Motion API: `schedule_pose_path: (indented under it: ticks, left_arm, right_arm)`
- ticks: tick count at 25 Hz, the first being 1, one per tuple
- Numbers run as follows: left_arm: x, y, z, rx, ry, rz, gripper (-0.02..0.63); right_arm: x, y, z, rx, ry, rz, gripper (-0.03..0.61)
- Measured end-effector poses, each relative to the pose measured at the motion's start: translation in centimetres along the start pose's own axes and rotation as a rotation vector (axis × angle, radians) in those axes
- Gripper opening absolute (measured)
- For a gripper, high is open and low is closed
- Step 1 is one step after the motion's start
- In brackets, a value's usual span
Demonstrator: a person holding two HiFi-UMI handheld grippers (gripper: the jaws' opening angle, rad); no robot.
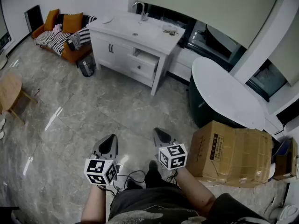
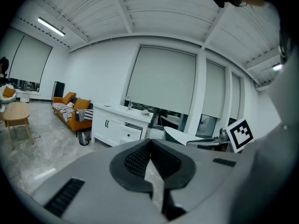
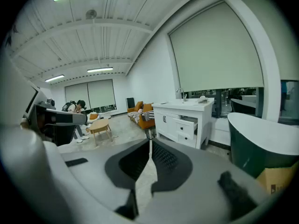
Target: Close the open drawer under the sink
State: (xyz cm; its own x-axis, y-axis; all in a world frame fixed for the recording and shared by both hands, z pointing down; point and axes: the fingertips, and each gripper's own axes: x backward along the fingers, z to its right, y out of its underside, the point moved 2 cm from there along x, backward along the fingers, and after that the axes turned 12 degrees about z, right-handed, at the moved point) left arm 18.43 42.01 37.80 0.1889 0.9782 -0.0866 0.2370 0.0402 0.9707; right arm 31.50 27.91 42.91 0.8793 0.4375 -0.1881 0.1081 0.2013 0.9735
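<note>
The grey marble floor (image 1: 93,111) takes up most of the head view, and a broad open stretch of it separates the person from the task. At 12 o'clock stands the white vanity cabinet (image 1: 117,50), its tabletop (image 1: 154,37) carrying the sink basin (image 1: 134,33) and tap. A dark green bathtub (image 1: 224,97) sits at 2 o'clock and a cardboard box (image 1: 233,155) at 4 o'clock.

The open drawer (image 1: 144,63) juts out of the cabinet's right half, just under the tabletop. Its front runs lengthwise from about 10 to 4 o'clock, so closing it looks like a push toward 1 o'clock, square to that front.

Both claws hang low at 6 o'clock, well apart from the drawer. The right claw (image 1: 161,135) has its jaws pressed together on nothing, and the left claw (image 1: 110,141) is likewise closed and empty. The drawer lies near 12 o'clock from both. The right claw seems slightly nearer, so it is probably the better one to lead the approach.
</note>
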Motion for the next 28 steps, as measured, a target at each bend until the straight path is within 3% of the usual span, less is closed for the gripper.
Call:
schedule_pose_path:
  ticks: [4,13,17,28]
  left_arm:
    - [0.3,-0.2,-0.3,-0.078,-0.008,-0.003,0.014]
    - [1.8,-0.9,-2.3,-0.045,-0.03,0.015,0.014]
    - [2.5,-1.1,-3.0,-0.037,-0.031,0.018,0.015]
    - [-1.3,-0.7,-6.0,-0.036,-0.081,0.008,0.015]
  right_arm:
    - [-0.6,-0.5,-0.6,0.012,-0.013,0.006,0.034]
    - [-1.5,-1.1,-3.7,0.058,-0.065,0.007,0.032]
    - [-1.2,-1.4,-4.3,0.032,-0.071,0.027,0.029]
    - [-5.5,-0.9,0.3,-0.035,-0.027,0.044,0.031]
